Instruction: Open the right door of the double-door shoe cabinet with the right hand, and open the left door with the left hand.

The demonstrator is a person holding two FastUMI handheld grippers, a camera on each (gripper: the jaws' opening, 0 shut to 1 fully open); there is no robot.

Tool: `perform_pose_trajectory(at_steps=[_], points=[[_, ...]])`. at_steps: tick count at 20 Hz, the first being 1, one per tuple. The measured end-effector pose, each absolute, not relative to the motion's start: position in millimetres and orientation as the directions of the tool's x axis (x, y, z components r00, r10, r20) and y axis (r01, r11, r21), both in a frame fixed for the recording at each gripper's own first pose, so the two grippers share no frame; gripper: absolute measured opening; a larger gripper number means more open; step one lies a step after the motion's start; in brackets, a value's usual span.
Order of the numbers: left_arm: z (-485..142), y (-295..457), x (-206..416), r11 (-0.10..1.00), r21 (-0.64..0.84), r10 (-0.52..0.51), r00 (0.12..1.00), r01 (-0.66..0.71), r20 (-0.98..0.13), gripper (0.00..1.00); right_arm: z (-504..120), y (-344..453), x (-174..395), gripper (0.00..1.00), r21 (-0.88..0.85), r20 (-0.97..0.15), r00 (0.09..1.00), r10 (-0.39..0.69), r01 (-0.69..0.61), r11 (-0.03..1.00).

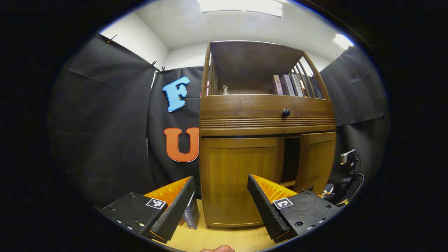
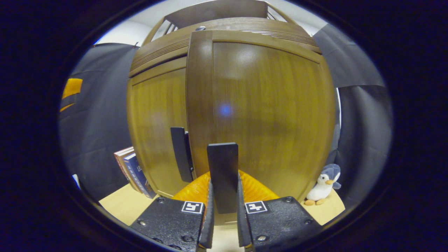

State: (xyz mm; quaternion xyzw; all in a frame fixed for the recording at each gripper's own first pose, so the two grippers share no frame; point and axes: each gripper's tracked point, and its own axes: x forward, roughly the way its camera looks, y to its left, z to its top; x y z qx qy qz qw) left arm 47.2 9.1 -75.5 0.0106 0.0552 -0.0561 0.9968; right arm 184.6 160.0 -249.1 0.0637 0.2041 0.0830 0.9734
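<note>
The wooden shoe cabinet (image 1: 266, 122) stands ahead on a light wooden floor. Its left door (image 1: 241, 178) is closed. My left gripper (image 1: 220, 178) hovers open just in front of that door, touching nothing. The right door (image 1: 316, 161) has swung out a little, leaving a dark gap (image 1: 292, 157) beside it. In the right gripper view the right door (image 2: 266, 112) looms close, and my right gripper (image 2: 224, 189) is shut on its dark upright handle (image 2: 222, 164). The left door's handle (image 2: 182, 154) stands free just to the left.
A drawer with a round dark knob (image 1: 286, 112) sits above the doors, with books (image 1: 288, 85) and a bottle on the shelf over it. Books (image 2: 134, 171) lean by the cabinet's left side. A penguin toy (image 2: 323, 185) and a cabled device (image 1: 350, 164) are to its right.
</note>
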Motion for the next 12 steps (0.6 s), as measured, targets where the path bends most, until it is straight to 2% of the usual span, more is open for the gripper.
perform_pose_trajectory(at_steps=[1, 12], points=[[-78, 5, 48, 0.992, 0.012, -0.12, 0.986, 0.122, -0.116, 0.95, -249, 161, 183, 0.3, 0.164, -0.388, 0.901, 0.194, -0.139, 0.977], [-124, -47, 63, 0.978, 0.011, -0.203, 0.964, 0.208, -0.172, 0.95, -248, 160, 185, 0.29, 0.169, -0.386, 0.899, 0.208, -0.152, 0.974]])
